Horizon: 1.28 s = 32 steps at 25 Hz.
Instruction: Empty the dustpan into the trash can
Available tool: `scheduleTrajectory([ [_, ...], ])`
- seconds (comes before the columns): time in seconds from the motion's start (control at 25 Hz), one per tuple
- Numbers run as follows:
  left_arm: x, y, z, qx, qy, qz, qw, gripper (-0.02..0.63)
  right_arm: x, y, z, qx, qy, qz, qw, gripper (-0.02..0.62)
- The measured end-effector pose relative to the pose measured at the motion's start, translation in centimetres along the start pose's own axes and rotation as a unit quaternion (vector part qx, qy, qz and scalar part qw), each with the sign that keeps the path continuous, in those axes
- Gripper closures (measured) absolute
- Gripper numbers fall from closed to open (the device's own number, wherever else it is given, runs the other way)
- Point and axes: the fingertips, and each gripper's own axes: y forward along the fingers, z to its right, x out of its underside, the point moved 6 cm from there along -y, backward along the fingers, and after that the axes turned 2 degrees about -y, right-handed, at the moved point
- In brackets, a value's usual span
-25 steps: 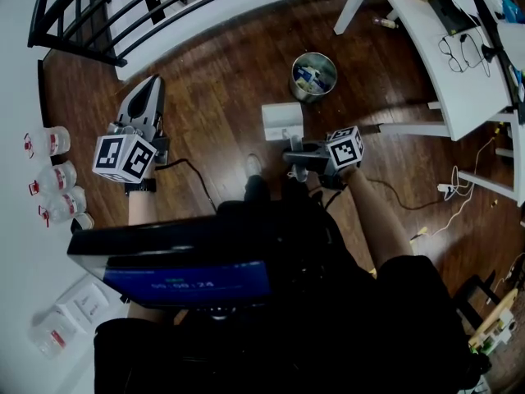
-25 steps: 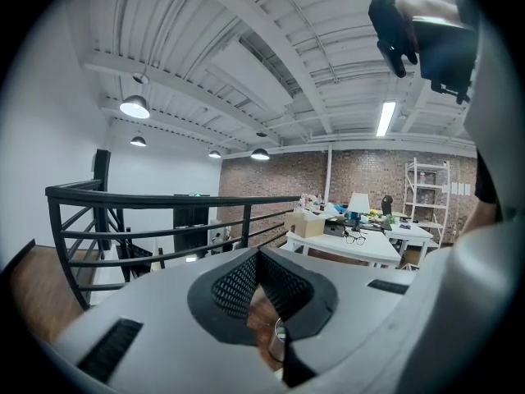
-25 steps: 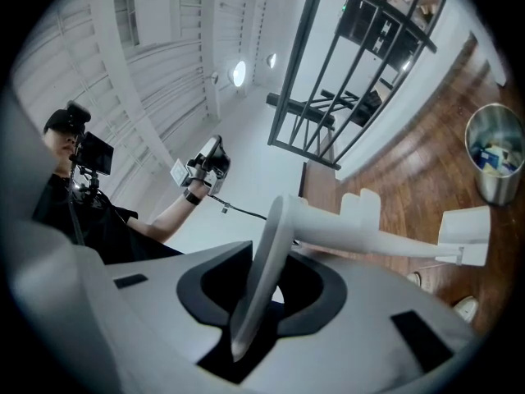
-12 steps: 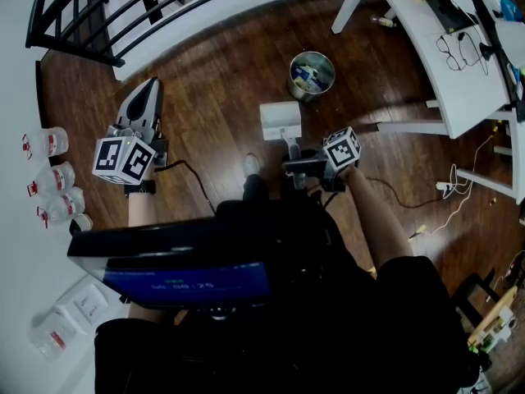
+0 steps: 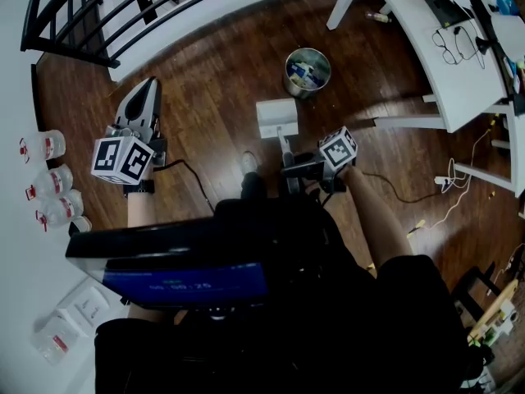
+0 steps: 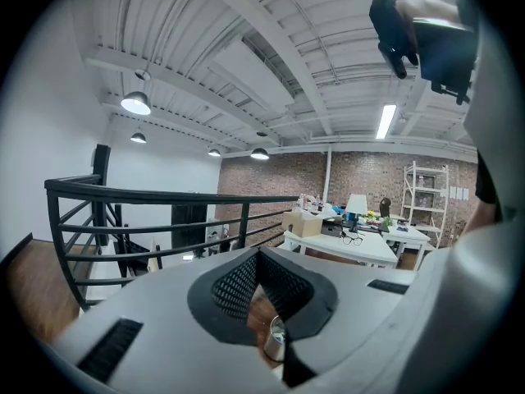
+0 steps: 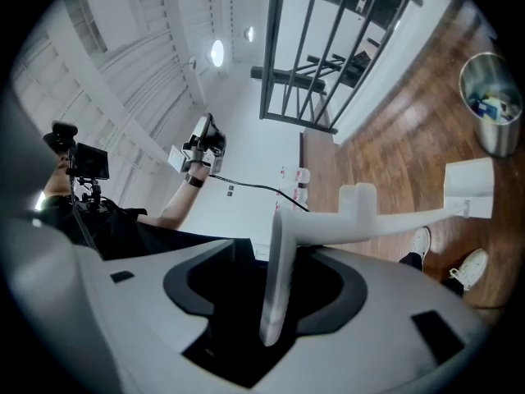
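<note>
Right gripper [image 5: 291, 169] jaws just wider, dustpan handle [image 7: 361, 220] between

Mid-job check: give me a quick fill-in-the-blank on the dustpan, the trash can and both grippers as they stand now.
1. The dustpan is ___ in colour.
2. The metal trash can stands on a ___ floor.
3. The left gripper is ___, holding nothing.
4. The right gripper has the dustpan's ___ between its open jaws.
Missing words: white; wooden; shut; handle.
Note: the right gripper's jaws have just been opening.
</note>
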Motion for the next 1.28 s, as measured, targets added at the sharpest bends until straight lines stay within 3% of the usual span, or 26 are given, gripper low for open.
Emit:
scheduleTrajectory([
  [0.48,-0.3,0.1,0.3,0.006,0.0,0.006,1.0,0.603,1.8,0.2,0.1,-0.004,0.02,-0.039,0.999,0.338],
  [1.28,-0.1,-0.6,0.1,0.01,-0.008,0.014,0.9998,0.603,3.4,-0.3,0.0,0.014,0.034,-0.041,0.998,0.301],
])
